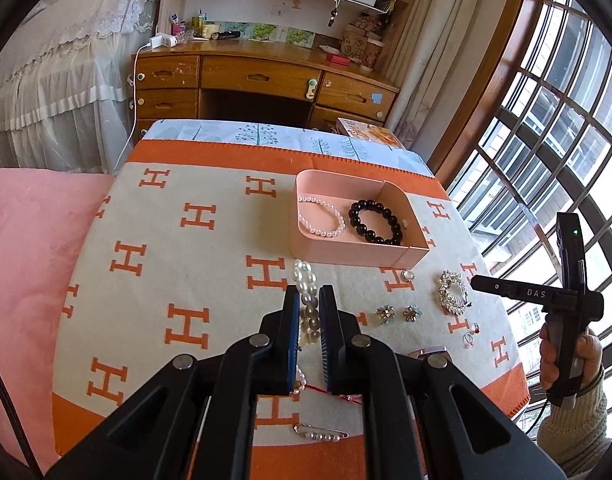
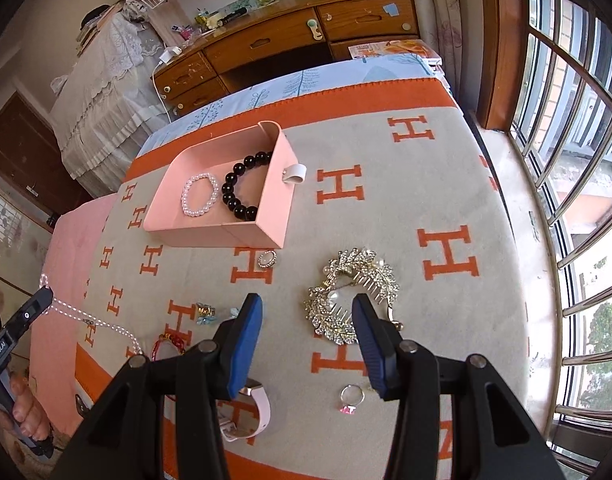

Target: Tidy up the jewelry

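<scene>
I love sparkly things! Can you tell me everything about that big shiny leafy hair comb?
The hair comb is a silver-looking piece shaped like curling leaves, covered in tiny clear stones with a few pearl-like beads. A row of thin metal teeth shows near its middle. It lies flat on the orange-and-cream blanket, in front of the pink box and apart from it. The right tongs hover open just before it, not gripping it.

Daylight entered through the tall grid-paned window (image 1: 562,152), where the panes were overexposed. The orange-and-grey patterned blanket (image 2: 446,184) was evenly lit with soft shadows. Fisheye distortion curved the window bars, and dark vignetting masked both views' corners.
</scene>
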A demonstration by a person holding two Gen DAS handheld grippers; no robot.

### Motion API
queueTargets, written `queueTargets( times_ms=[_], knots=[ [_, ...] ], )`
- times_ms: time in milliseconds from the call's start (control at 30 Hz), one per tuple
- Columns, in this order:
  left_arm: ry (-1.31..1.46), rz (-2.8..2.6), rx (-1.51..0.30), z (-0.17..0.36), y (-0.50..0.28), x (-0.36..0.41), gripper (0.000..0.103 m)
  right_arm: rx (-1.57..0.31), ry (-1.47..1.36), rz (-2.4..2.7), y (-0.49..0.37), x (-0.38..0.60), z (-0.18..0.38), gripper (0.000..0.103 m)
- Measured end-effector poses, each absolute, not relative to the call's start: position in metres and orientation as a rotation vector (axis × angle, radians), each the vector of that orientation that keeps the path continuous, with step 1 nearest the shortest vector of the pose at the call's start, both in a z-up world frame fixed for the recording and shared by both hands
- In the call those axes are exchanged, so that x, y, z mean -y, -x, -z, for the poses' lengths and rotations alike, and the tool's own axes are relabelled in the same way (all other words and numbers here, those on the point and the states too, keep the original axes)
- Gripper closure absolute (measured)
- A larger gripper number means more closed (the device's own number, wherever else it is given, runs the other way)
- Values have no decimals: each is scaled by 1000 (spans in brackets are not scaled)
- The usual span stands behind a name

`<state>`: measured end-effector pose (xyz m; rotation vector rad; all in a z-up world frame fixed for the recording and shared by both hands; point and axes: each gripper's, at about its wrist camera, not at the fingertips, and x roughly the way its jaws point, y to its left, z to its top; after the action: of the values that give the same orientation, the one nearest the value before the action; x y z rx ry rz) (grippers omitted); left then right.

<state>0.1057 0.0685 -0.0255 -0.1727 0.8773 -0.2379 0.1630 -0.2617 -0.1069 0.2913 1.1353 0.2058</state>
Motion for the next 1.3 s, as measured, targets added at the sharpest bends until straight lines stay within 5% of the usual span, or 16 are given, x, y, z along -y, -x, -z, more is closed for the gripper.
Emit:
queueTargets(
  times_ms=[500,800,967,1000,1067,1300],
  knots=[
    [123,238,-821,0,-122,-62,98,-1297,-162,-221,-191,244,145,56],
    [108,235,-925,34,-138,-67,97,-1338,-21,-207,-203,213,155,56],
    [94,250,-1037,74,-151,-72,76,-1316,82,-180,-202,200,156,56],
    [87,255,-1054,81,-154,-72,75,-1304,88,-173,-201,200,155,58],
    [69,286,-1098,96,-157,-72,74,-1275,105,-151,-198,201,154,78],
    [51,310,-1254,137,-163,-69,66,-1248,31,-180,-188,211,154,78]
  ],
)
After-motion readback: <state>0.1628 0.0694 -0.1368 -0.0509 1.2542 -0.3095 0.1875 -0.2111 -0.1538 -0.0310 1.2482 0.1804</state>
